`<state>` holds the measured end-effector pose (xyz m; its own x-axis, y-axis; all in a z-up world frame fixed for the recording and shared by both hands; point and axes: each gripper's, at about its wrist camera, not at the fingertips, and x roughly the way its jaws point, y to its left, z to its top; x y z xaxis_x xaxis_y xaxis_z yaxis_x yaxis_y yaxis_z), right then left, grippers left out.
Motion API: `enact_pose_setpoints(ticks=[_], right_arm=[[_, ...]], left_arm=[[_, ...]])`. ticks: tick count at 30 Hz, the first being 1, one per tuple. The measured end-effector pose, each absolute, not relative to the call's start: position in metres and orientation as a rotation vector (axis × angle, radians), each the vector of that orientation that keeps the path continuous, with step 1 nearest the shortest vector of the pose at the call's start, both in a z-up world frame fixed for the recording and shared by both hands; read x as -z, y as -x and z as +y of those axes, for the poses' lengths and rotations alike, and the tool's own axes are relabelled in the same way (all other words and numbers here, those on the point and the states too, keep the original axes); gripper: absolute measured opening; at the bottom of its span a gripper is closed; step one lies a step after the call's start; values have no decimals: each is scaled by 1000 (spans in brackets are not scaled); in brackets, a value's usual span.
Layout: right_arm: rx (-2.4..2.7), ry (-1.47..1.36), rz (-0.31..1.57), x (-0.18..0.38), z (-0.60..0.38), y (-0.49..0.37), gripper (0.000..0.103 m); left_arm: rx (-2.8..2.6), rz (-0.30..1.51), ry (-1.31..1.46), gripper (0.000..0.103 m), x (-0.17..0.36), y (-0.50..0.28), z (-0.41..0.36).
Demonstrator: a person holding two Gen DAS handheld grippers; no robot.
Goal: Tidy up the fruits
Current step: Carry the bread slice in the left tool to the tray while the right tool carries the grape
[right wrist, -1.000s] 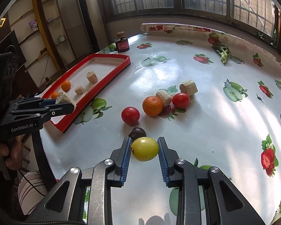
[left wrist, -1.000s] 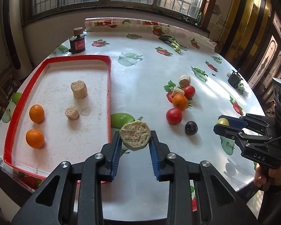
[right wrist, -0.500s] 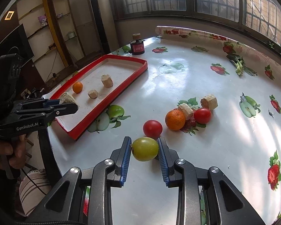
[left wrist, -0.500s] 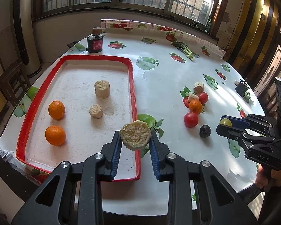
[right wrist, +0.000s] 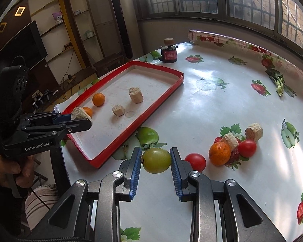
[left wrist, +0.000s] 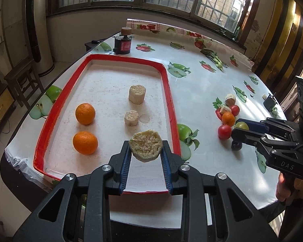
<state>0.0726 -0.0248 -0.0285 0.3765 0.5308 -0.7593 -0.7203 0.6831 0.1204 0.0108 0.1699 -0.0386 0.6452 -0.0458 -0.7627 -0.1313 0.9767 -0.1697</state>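
My left gripper (left wrist: 145, 151) is shut on a beige corn chunk (left wrist: 145, 148), held above the near right part of the red-rimmed tray (left wrist: 170, 104). The tray holds two oranges (left wrist: 85, 114) (left wrist: 85, 142) and two corn chunks (left wrist: 137, 94) (left wrist: 131, 118). My right gripper (right wrist: 156, 161) is shut on a yellow-green fruit (right wrist: 156, 160), held above the table just right of the tray's near corner (right wrist: 95, 162). On the table lie two red tomatoes (right wrist: 195, 162) (right wrist: 247, 148), an orange (right wrist: 219, 153), two corn chunks (right wrist: 253, 131) (right wrist: 229, 141) and a dark plum (left wrist: 236, 146).
A dark jar with a cork lid (left wrist: 122, 41) stands behind the tray's far edge. The table's front edge is close below both grippers. A wooden stool (left wrist: 23, 80) stands left of the table. A small black object (left wrist: 269, 102) sits at the table's right edge.
Both grippers have moved left toward the tray with their loads. The left one now hangs over the tray instead of the table beside it.
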Motion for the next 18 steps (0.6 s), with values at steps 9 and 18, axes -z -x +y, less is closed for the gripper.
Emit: enact_pose_setpoints(ticks=[9, 18], right_arm=[[-869, 245, 876, 29, 12, -87, 29], [-902, 249, 880, 31, 44, -104, 29]], left_arm=[[-89, 876, 245, 27, 42, -12, 192], [-94, 892, 258, 27, 49, -21, 198]])
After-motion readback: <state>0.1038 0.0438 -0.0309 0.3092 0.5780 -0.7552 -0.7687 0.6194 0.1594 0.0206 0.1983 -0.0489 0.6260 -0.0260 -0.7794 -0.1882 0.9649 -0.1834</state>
